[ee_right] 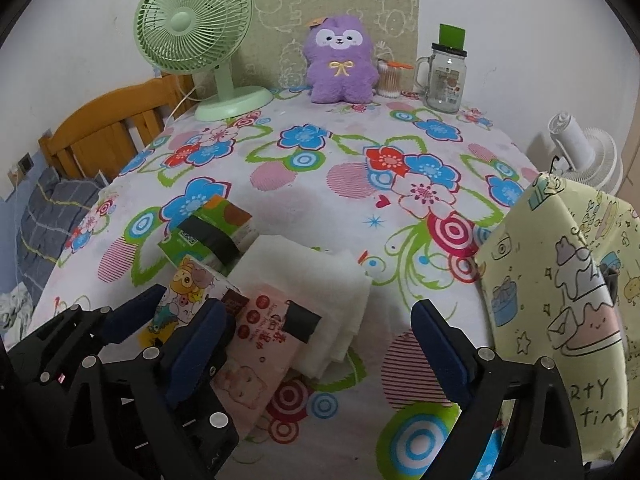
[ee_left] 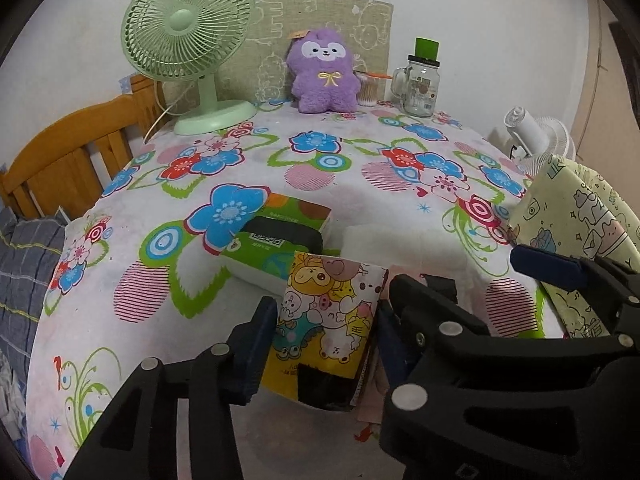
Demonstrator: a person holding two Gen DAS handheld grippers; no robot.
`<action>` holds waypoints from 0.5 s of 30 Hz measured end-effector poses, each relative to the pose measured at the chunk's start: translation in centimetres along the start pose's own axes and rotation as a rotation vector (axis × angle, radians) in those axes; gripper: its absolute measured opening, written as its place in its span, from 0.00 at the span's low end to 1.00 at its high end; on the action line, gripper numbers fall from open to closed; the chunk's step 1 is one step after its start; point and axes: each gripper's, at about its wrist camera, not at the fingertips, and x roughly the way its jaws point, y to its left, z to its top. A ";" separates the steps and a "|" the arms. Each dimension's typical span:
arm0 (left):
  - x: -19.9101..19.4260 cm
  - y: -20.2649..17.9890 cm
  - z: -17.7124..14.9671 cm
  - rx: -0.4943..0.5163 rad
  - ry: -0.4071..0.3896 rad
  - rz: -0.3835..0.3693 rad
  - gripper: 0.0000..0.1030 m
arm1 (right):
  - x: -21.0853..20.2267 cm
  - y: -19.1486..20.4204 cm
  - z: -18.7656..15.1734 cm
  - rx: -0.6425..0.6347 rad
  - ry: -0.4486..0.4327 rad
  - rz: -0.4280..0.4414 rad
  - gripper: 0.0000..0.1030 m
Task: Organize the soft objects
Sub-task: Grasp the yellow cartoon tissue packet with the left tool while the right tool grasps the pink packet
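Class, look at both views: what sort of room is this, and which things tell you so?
Probably a bedroom: a wooden bed frame with a checked quilt beside the table, and a purple plush toy.

Worktop: floral-clothed worktop filled the frame.
Far edge: green fan, purple plush, glass jar.
Lower left: green tissue pack, white folded cloth, pink packet.

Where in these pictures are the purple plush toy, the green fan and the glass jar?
purple plush toy (ee_left: 323, 80): left wrist view, on its belly.
green fan (ee_right: 182, 20): right wrist view, on the hub of its grille.
glass jar (ee_right: 445, 80): right wrist view, on its labelled front.
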 end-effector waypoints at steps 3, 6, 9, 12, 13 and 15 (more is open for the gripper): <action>-0.3 0.6 -0.2 0.000 -0.005 0.016 0.47 | 0.0 0.4 -0.1 0.009 0.007 0.003 0.89; -0.6 1.3 -0.4 0.004 -0.014 0.053 0.47 | 0.1 0.8 -0.2 0.019 0.022 -0.010 0.87; -0.7 1.8 -0.7 0.005 -0.013 0.061 0.47 | 0.6 1.0 -0.5 0.064 0.059 0.004 0.81; -0.8 1.9 -1.1 0.025 -0.017 0.065 0.47 | 0.8 1.6 -0.6 0.061 0.077 0.000 0.77; -0.8 1.8 -1.2 0.031 -0.018 0.068 0.47 | 0.8 1.8 -0.7 0.056 0.078 -0.003 0.75; -0.9 1.9 -1.4 0.040 -0.021 0.069 0.46 | 1.0 2.2 -0.7 0.050 0.091 -0.004 0.71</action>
